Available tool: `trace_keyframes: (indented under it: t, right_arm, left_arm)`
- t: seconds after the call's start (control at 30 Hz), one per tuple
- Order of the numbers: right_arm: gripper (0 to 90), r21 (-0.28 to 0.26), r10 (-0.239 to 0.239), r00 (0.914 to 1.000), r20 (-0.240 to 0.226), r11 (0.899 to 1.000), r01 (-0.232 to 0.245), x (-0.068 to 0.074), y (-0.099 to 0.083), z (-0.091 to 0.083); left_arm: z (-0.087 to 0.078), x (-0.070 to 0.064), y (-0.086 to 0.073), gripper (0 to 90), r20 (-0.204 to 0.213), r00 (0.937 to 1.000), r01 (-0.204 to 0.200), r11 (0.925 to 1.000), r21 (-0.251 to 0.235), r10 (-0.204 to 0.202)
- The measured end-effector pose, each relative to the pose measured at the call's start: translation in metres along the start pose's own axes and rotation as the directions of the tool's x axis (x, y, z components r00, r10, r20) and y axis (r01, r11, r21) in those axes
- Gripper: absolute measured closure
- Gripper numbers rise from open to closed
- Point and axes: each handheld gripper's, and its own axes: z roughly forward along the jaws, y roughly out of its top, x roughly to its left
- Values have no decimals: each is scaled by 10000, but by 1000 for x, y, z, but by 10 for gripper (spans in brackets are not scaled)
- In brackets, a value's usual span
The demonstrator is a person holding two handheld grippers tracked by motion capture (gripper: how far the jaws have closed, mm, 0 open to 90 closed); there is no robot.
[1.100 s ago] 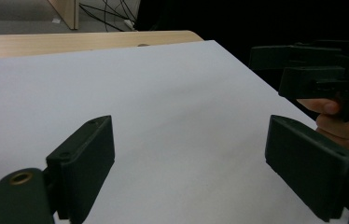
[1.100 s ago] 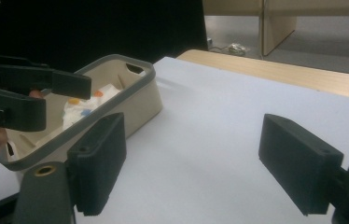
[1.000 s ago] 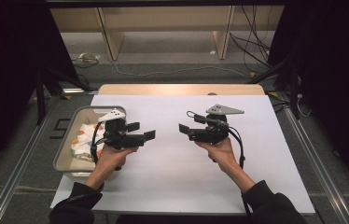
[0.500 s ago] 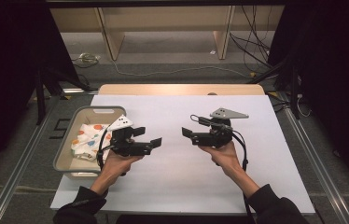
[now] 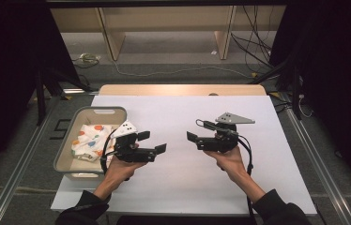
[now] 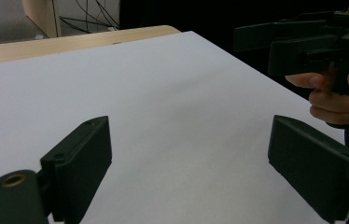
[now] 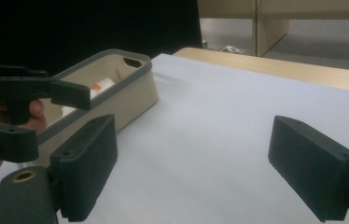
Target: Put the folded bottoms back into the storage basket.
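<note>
On the white table [image 5: 178, 187], two open hand-held grippers, one bin [image 5: 65, 154].

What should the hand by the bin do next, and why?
Probably turn the left gripper back toward the bin and reach for the patterned cloth. Its jaws stand open and empty over the white table, and the cloth lies in the bin beside it.

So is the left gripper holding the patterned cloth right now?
No: the left gripper has its jaws wide apart over bare white table, and the patterned cloth lies in the bin.
</note>
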Motion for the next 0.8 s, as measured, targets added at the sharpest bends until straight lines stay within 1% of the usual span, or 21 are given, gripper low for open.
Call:
trace_keyframes:
  t: [0.07, 0.17, 0.3, 0.37, 0.47, 0.53, 0.63, 0.7, 0.8]
  right_arm:
    - [168, -6, -37, 10000, 16, 10000, 37, 0, -1, -2]
    - [168, -20, -76, 10000, 34, 10000, 76, 1, -3, -4]
    - [168, -60, -151, 9999, 39, 9999, 151, 3, -5, -8]
    - [168, -75, -223, 9997, 37, 9997, 223, 3, -6, -9]
    - [167, -77, -299, 9995, 64, 9995, 300, 4, -7, -11]
    - [166, -95, -362, 9993, 48, 9993, 362, 5, -8, -12]
    - [164, -153, -394, 9992, -8, 9991, 393, 6, -11, -16]
    - [164, -185, -403, 9992, -1, 9990, 403, 7, -12, -18]
    - [163, -232, -420, 9991, 18, 9988, 420, 7, -14, -20]
  left_arm:
    - [0, -1, -1, 122, 52, 10000, -9, 10000, -86, 9]
    - [-1, -2, -2, 115, 139, 9998, -136, 9997, -181, 139]
    - [-1, -3, -4, 109, 168, 9992, -370, 9992, -131, 372]
    - [-2, -4, -5, 108, 192, 9988, -456, 9988, -194, 459]
    - [-2, -4, -5, 103, 222, 9983, -540, 9984, -164, 543]
    - [-2, -5, -6, 91, 211, 9985, -510, 9986, -138, 513]
    - [-3, -7, -7, 74, 316, 9978, -583, 9981, -209, 589]
    - [-4, -9, -7, 66, 409, 9965, -713, 9971, -246, 723]
    - [-5, -10, -8, 59, 396, 9961, -784, 9966, -243, 793]
